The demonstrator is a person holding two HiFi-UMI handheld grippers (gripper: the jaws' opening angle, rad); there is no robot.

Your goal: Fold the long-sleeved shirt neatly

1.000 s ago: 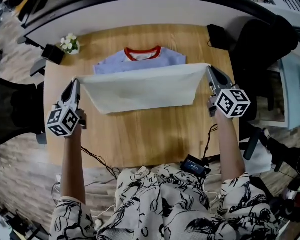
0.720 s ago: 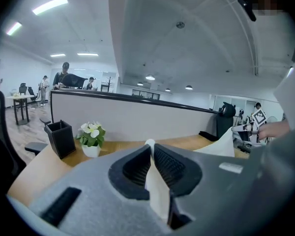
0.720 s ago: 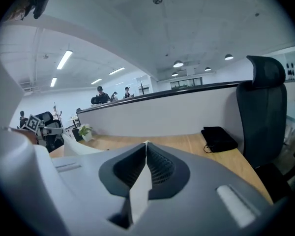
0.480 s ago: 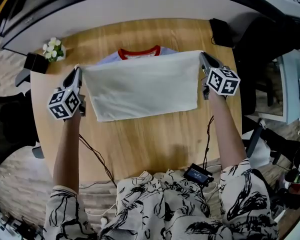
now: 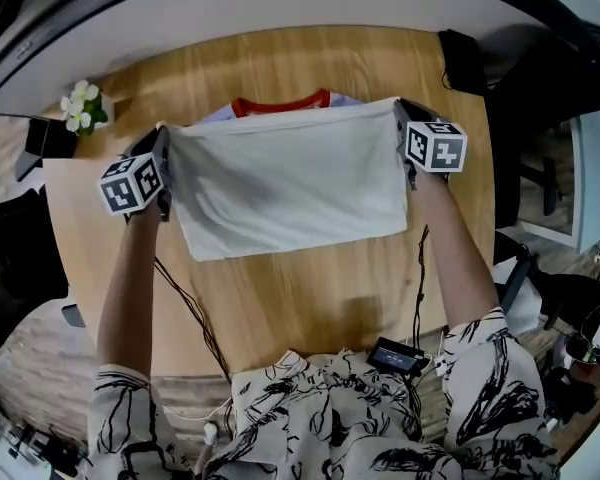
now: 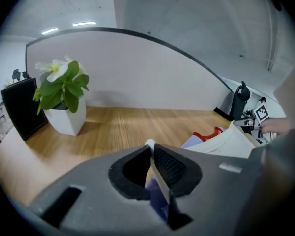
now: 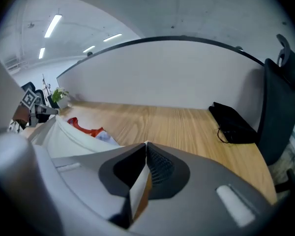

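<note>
The long-sleeved shirt point(image 5: 285, 183) lies on the round wooden table point(image 5: 280, 288), pale lilac with a red collar point(image 5: 280, 104) at the far side. Its white lower part is folded up over the body and stretched between both grippers. My left gripper point(image 5: 162, 133) is shut on the fold's left corner, and the cloth edge shows between its pads point(image 6: 150, 154). My right gripper point(image 5: 398, 108) is shut on the right corner, with a strip of cloth point(image 7: 140, 181) pinched in its jaws. The red collar point(image 6: 209, 133) point(image 7: 83, 127) shows in both gripper views.
A white pot with a flowering plant point(image 5: 80, 108) point(image 6: 64, 100) stands at the table's far left, next to a black box point(image 5: 45, 138). A black pouch point(image 5: 465, 60) point(image 7: 233, 124) lies at the far right. Cables point(image 5: 195, 313) and a small black device point(image 5: 395, 356) sit near the front edge.
Both grippers have carried the shirt's folded edge away from me and downward, toward the collar. The white fold now covers nearly all of the lilac body.
</note>
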